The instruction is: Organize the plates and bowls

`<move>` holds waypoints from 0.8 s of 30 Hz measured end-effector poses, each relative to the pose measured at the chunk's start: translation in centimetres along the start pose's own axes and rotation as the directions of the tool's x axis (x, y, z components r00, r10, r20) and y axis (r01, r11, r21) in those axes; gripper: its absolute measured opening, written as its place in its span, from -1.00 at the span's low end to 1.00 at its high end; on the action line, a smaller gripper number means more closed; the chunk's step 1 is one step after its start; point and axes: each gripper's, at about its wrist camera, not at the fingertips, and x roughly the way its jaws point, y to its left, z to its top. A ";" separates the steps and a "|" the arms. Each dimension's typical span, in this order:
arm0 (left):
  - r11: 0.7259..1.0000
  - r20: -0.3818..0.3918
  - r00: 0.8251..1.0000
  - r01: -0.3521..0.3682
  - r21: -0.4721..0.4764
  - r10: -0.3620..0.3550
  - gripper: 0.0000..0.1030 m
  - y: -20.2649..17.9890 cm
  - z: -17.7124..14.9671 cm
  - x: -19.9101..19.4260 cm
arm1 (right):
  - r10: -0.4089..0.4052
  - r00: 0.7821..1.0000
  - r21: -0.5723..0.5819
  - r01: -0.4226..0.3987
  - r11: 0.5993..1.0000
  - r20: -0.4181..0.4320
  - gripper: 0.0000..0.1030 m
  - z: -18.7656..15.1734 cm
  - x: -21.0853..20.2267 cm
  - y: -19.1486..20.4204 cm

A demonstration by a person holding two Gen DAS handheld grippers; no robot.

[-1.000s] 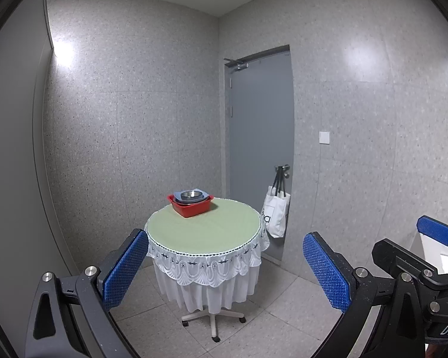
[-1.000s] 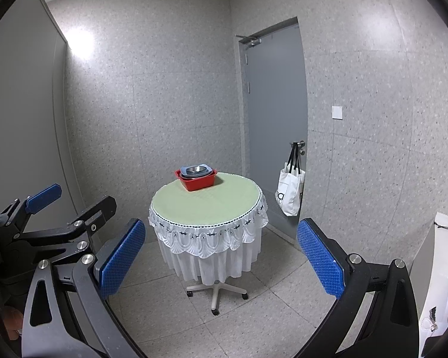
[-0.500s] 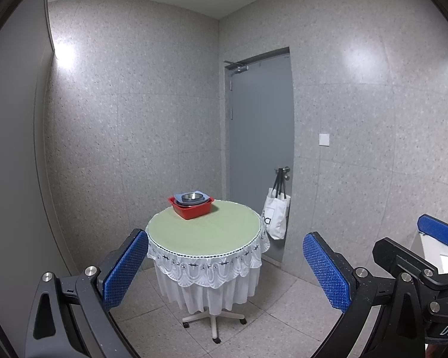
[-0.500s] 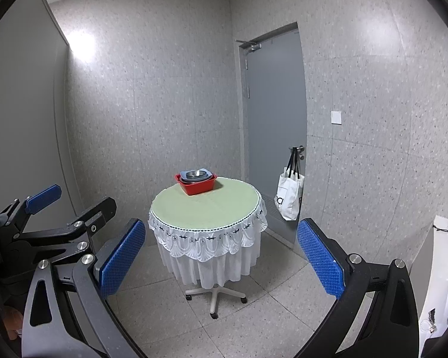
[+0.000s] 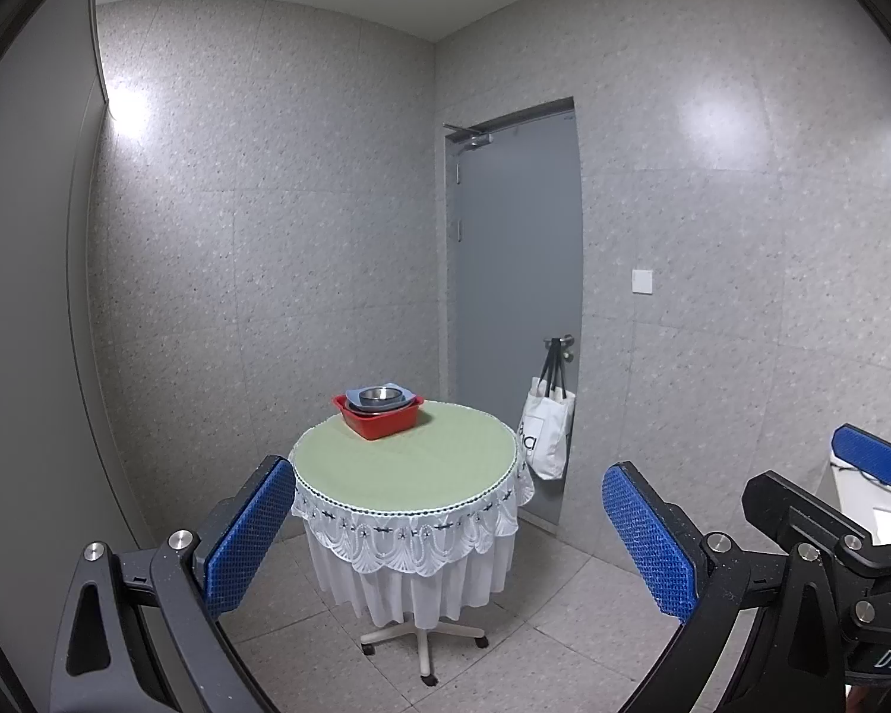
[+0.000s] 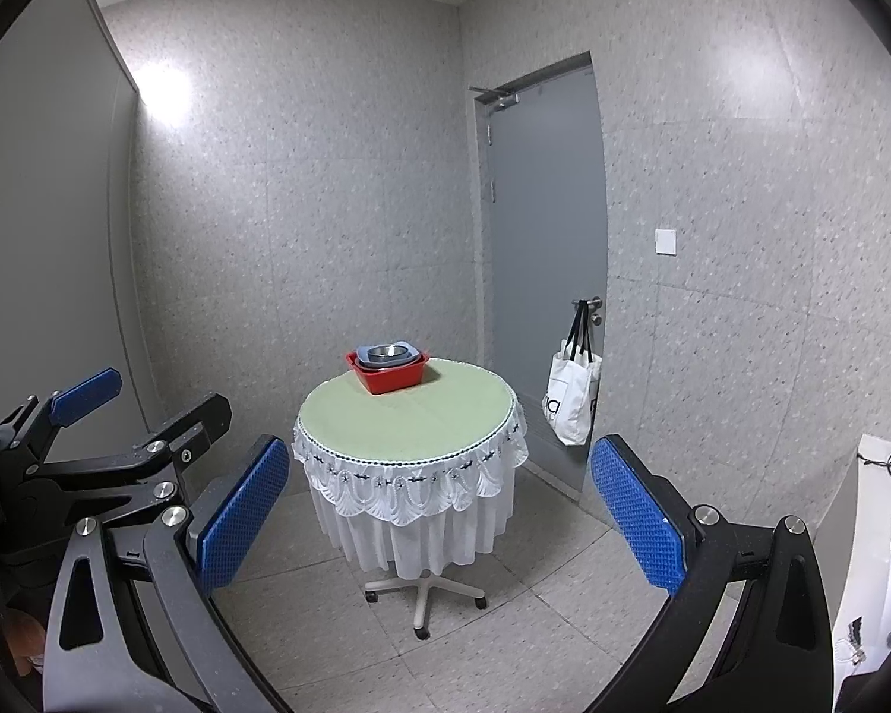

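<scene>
1. left gripper (image 5: 445,538) is held in the air, well back from the round table (image 5: 407,466); jaws are spread wide, nothing is held betw. the blue pads (image 5: 246,540).
2. right gripper (image 6: 439,514) is likewise held off the table, jaws spread wide, nothing gripped; its blue pads (image 6: 240,514) frame the table in the right wrist view.
3. the left gripper's frame is seen at the left edge of the right wrist view, beside the right one, not touching it as far as can be told.
4. dishes are stacked near the table's far edge, twd the back wall: red tray (image 5: 380,419) at the bottom, grey-blue plate (image 5: 407,395) nested in it, steel bowl (image 5: 380,395) on top. same stack in the right wrist view: tray (image 6: 389,371), bowl (image 6: 386,350).
5. table is covered w/ a green top cloth and white lace skirt (image 6: 413,478); a wheeled star base (image 6: 425,591) is seen under it.
6. grey door (image 5: 520,297) is at the right of the table; a white tote bag (image 5: 545,437) is hung from its handle.
7. a wall switch (image 6: 665,240) is seen right of the door.
</scene>
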 end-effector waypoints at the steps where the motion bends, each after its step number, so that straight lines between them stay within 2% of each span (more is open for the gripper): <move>1: 1.000 0.000 1.000 0.001 0.001 -0.001 0.99 0.0 0.0 0.0 | -0.001 1.000 0.000 0.001 1.000 0.000 1.00 0.0 0.0 0.0; 24: 1.000 0.012 1.000 0.008 0.004 -0.008 0.99 0.9 -0.1 -0.8 | -0.001 1.000 0.007 0.000 1.000 0.009 1.00 0.0 -0.6 -0.4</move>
